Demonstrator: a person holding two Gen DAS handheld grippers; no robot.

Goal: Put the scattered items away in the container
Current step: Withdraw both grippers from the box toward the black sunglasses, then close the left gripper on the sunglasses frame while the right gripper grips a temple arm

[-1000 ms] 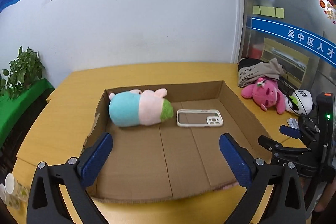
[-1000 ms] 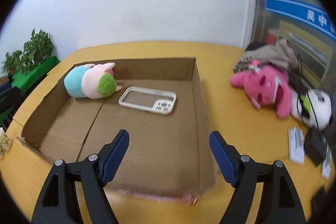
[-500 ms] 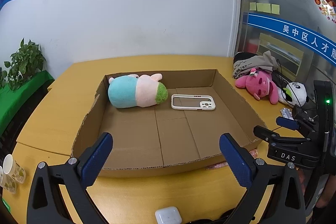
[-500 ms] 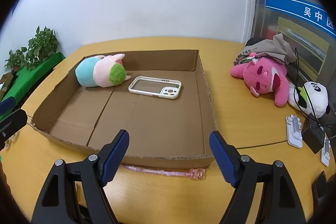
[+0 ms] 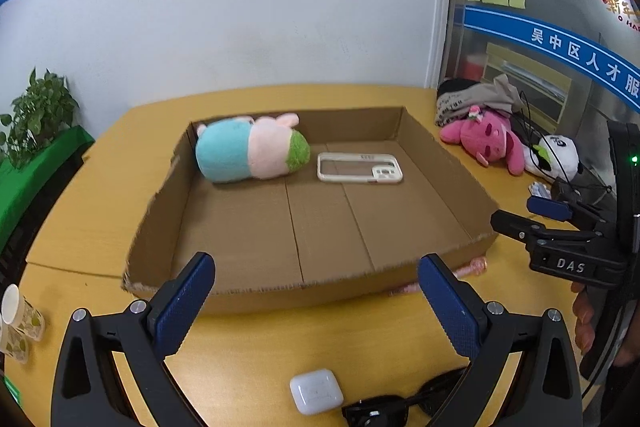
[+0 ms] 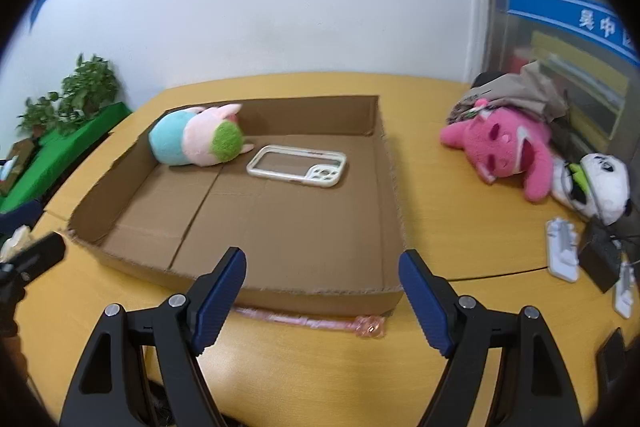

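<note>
We held both grippers, left [image 5: 316,301] and right [image 6: 322,291], wide apart and empty. The white earbud case [image 5: 316,391] lay at bottom centre, outside the cardboard tray [image 5: 256,293]. Its smooth shell could slip from the pads.

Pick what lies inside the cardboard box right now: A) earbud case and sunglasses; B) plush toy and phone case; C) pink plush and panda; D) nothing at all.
B: the plush toy and the phone case lie on the floor of the box; the other items named sit out on the table.
</note>
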